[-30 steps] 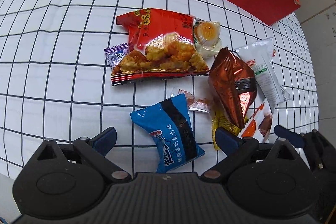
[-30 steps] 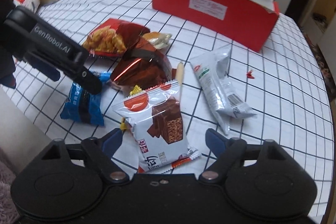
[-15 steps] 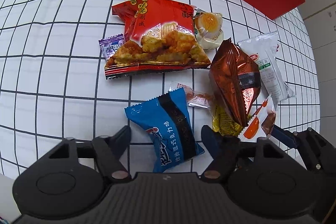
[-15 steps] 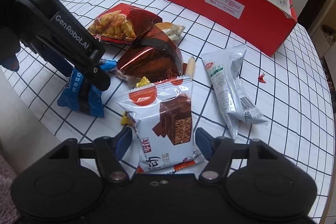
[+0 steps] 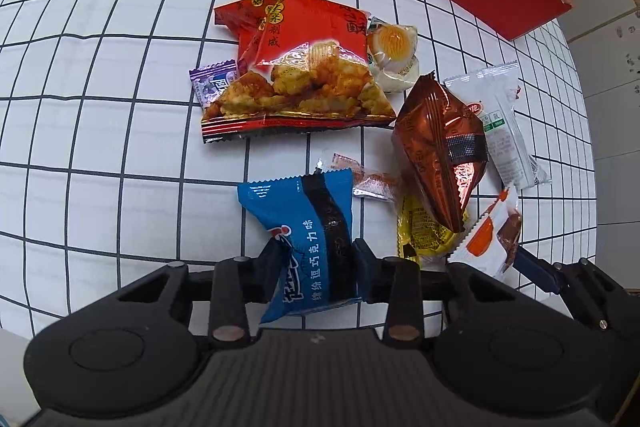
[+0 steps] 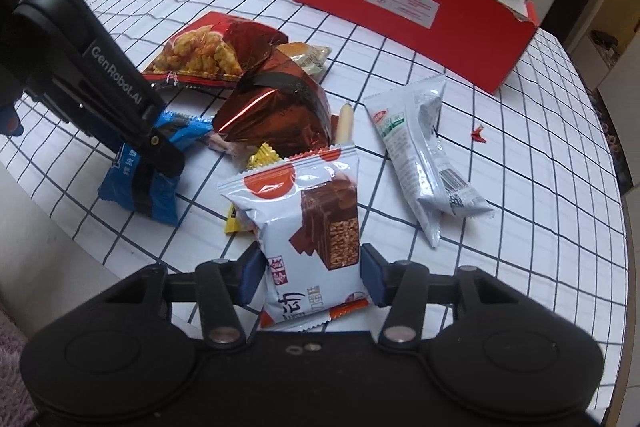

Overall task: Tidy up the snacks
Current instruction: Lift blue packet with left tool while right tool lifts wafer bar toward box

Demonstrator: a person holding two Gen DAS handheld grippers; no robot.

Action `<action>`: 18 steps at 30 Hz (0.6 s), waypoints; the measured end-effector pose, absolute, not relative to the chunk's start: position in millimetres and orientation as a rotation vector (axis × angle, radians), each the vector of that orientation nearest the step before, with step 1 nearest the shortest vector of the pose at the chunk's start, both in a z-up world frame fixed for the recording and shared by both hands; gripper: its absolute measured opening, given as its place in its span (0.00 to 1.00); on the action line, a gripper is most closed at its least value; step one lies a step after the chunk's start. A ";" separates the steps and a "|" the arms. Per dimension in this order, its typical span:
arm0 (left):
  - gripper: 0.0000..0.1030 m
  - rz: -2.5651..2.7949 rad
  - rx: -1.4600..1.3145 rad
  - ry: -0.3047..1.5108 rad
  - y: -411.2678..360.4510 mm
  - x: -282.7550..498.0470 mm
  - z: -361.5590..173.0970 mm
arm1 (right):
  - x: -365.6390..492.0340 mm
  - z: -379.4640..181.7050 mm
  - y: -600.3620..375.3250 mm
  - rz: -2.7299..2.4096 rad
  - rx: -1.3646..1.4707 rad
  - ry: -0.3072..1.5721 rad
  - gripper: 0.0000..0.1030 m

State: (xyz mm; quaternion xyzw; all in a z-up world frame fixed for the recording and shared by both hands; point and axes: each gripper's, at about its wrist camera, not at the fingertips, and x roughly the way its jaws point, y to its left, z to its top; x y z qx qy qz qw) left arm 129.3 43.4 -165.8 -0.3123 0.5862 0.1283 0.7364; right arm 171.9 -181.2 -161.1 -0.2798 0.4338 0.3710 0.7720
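My left tongs (image 5: 316, 259), wide a second ago, are closing onto the blue packet (image 5: 306, 227); my right tongs (image 6: 312, 275) likewise pinch the wafer packet (image 6: 304, 227). Both seem ready to lift toward the red box (image 6: 404, 3).

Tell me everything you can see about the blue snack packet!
The blue snack packet is a shiny, crinkly plastic pouch with a black band, white lettering and zigzag-cut ends. It lies near the edge of the checked tablecloth, beside the snack pile. The left hand-held gripper is closing on its sides, both pads touching it and creasing the wrapper. It looks puffy and unopened.
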 end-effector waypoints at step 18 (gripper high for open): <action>0.32 0.232 -0.653 1.165 52.1 102.1 -117.4 | 167.7 -108.2 -188.3 0.712 -0.444 0.929 0.47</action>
